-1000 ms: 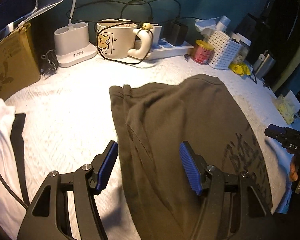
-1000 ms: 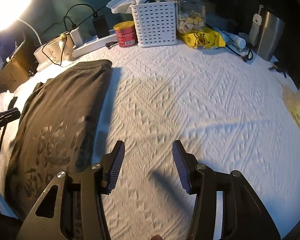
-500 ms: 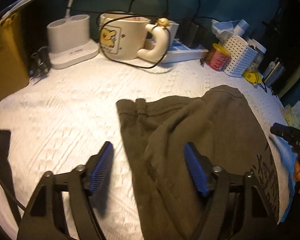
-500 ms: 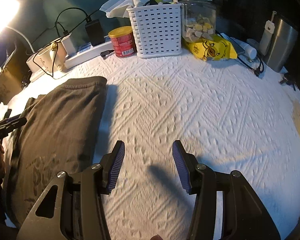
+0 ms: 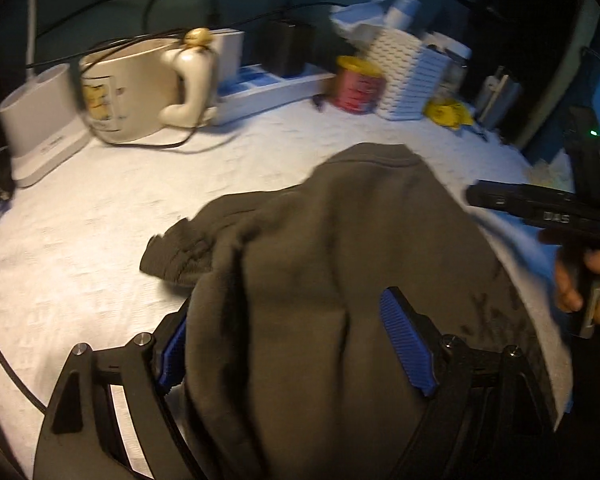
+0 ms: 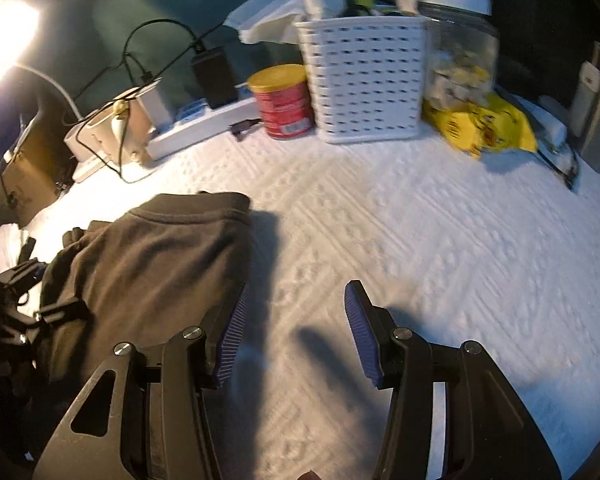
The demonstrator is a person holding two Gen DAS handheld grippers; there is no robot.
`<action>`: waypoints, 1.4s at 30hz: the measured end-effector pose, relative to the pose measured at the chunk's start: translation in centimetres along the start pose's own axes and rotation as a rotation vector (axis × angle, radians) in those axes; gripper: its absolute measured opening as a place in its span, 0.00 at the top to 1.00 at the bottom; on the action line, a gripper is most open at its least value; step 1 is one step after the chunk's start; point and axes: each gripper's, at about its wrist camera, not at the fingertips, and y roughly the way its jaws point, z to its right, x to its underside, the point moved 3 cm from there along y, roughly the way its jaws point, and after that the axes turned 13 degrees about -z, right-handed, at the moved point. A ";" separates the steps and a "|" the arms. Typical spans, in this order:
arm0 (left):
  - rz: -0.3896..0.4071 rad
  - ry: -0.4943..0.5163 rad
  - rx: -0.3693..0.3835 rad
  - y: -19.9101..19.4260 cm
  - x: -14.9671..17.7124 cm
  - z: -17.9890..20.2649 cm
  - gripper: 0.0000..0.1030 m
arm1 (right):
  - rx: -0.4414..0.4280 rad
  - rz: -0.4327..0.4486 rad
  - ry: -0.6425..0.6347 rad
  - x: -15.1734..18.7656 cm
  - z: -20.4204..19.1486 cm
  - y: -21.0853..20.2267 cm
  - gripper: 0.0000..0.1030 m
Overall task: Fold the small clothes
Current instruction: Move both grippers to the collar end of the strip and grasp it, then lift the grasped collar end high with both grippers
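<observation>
Left gripper, jaws just widened, straddles bunched dark T-shirt ungrasped; closing could catch several layers. Right gripper gapes empty beside shirt.

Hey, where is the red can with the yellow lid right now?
The red can with the yellow lid stands at the back of the white textured cloth, right beside the white lattice basket on its left, with the white power strip on the can's other side.

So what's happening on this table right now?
A person with a gripper in each hand is folding a dark olive shirt on a white textured cloth. The left gripper has just been opening its jaws; bunched shirt fabric lies between its fingers, unclamped. The right gripper is open over bare cloth beside the shirt's edge, holding nothing.
</observation>
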 end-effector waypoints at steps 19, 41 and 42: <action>0.031 -0.010 -0.016 0.2 0.1 0.2 0.62 | -0.145 -0.016 -0.131 -1.3 -5.1 3.2 0.49; 0.074 -0.008 -0.042 -0.5 0.2 1.7 0.78 | -0.078 0.086 -0.290 0.5 -9.1 2.2 0.86; 0.082 -0.009 -0.037 -0.7 0.2 1.8 0.78 | -0.080 0.097 -0.289 0.6 -9.1 1.8 0.86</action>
